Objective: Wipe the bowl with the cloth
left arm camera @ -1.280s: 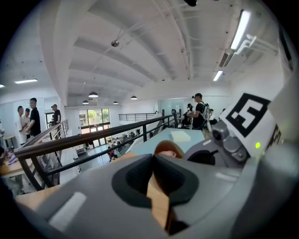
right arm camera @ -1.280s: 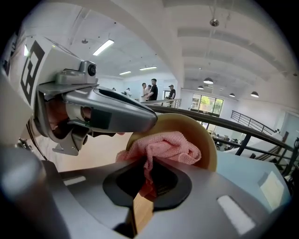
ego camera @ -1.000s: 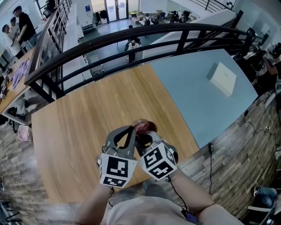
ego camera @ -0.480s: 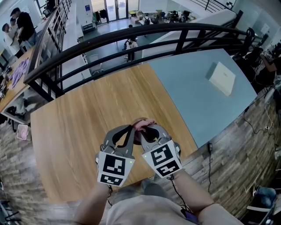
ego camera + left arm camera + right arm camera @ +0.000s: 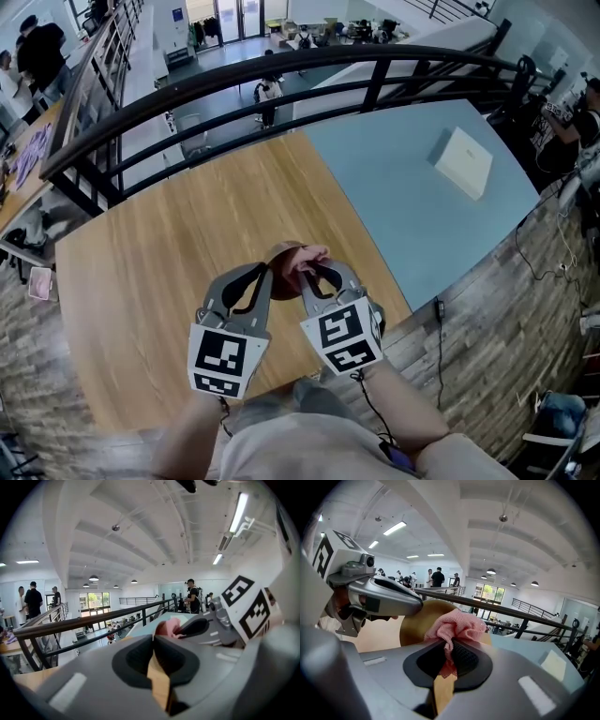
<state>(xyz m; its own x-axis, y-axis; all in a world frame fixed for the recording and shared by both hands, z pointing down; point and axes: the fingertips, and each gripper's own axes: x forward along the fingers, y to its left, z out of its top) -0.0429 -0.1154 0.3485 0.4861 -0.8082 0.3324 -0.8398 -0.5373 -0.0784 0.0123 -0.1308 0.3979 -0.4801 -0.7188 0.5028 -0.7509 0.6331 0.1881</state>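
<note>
The brown bowl (image 5: 412, 625) stands tilted on edge just ahead of the right tongs (image 5: 449, 656). Those tongs are clamped on a bunched pink cloth (image 5: 457, 625) that presses against the bowl. The left tongs (image 5: 153, 641), close beside them, are pinched tight at the bowl's rim. The wooden table (image 5: 159, 253) lies below both. A black-and-white marker cube (image 5: 222, 360) sits behind each pair.

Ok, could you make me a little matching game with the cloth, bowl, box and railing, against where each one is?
1 cloth
2 bowl
3 box
4 railing

A on the blue-grey surface
B clamped in the right gripper
C beyond the wooden table
D held by the left gripper

Pairs: 1-B, 2-D, 3-A, 4-C.
</note>
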